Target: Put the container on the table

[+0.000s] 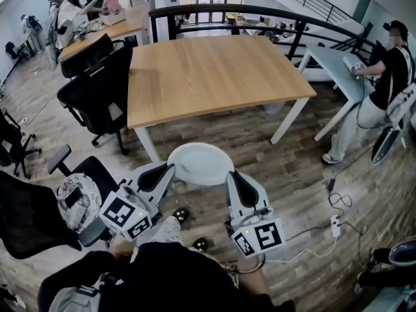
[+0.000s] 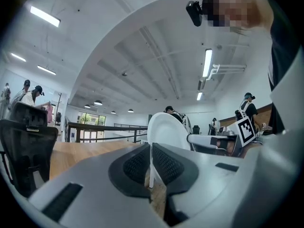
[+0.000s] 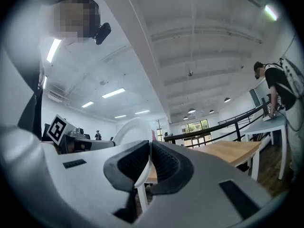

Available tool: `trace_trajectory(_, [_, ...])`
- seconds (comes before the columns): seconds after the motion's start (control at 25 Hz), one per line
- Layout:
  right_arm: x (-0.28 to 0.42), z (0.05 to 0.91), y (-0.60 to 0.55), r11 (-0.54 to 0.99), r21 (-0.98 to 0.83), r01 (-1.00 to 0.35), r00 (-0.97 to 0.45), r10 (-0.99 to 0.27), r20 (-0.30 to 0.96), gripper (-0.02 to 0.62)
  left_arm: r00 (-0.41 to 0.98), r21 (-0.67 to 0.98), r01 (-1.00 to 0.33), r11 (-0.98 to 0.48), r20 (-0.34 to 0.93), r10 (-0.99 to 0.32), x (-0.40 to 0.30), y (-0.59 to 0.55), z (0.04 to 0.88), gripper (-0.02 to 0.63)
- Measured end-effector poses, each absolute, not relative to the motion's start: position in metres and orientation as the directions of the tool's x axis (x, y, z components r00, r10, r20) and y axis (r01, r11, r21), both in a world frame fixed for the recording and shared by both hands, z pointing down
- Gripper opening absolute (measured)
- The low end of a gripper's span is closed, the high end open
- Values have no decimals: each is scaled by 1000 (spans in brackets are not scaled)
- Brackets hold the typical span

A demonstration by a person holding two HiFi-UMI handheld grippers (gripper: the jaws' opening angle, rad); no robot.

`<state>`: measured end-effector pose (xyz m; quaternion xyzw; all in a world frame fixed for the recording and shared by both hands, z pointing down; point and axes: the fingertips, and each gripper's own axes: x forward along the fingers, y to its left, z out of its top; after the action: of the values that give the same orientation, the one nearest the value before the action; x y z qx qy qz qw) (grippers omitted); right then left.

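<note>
My left gripper (image 1: 166,169) and right gripper (image 1: 231,175) each pinch the rim of the round white shallow container (image 1: 200,163), short of the light wooden table (image 1: 214,77) ahead. I judge uneven pull could slip the thin rim free.

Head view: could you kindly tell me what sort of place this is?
Probably an open-plan office, perhaps on an upper floor: a wooden table, a black office chair beside it, and a dark railing behind.
</note>
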<state>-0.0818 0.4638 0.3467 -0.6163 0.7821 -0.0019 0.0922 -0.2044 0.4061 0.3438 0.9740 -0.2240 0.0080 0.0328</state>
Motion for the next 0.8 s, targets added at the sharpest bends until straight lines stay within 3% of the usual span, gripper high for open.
trace_trajectory(0.8, [-61,339,459,221,-95,-971,-206,-967,-151,29,903,49,-430,-901,15,-430,-183,399,336,21])
